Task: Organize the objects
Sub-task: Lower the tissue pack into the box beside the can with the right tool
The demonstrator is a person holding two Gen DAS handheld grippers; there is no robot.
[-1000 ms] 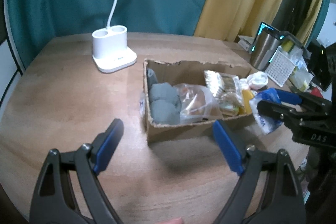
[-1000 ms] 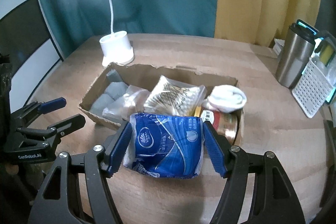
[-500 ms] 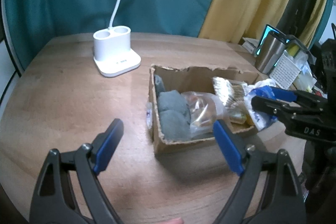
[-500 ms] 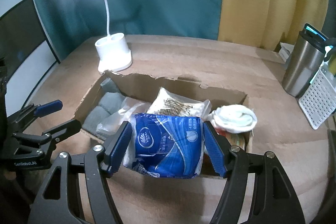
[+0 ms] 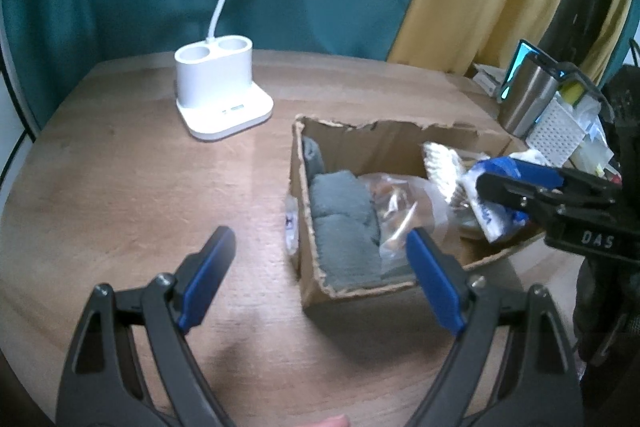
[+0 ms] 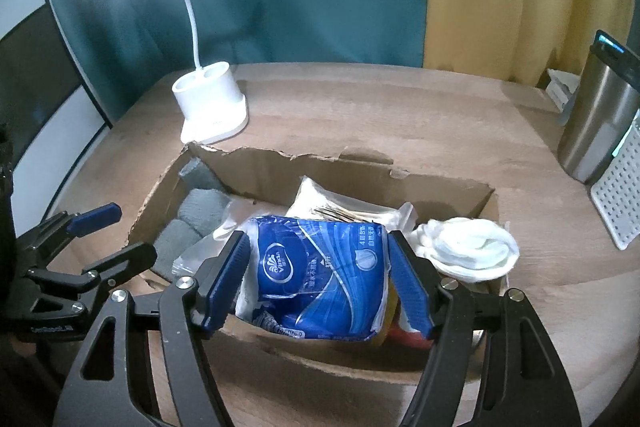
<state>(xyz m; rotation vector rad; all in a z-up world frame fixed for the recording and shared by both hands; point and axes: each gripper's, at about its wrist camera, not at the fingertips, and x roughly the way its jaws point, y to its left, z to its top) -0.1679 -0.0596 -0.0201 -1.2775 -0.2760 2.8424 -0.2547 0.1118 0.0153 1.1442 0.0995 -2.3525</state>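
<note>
A torn cardboard box (image 6: 304,167) on the wooden table holds grey folded cloths (image 6: 192,211), a clear bag (image 5: 400,203), a striped packet (image 6: 340,207) and a white bundle (image 6: 468,243). My right gripper (image 6: 316,259) grips a blue tissue pack (image 6: 320,259) above the box's near wall. Its jaws are opening, and both pads still touch the pack. In the left wrist view the same gripper (image 5: 496,179) and pack (image 5: 492,219) show over the box's right part. My left gripper (image 5: 318,239) is open and empty, low over the table by the box's (image 5: 360,295) near left corner.
A white lamp base (image 5: 220,99) with a thin stem stands behind the box on the left. A steel tumbler (image 6: 600,131) and a white perforated basket (image 6: 620,203) stand at the right. Teal and yellow curtains hang behind the table.
My right gripper has carried the tissue pack forward from in front of the box to above its contents. The left gripper has drifted slightly forward and stays open.
</note>
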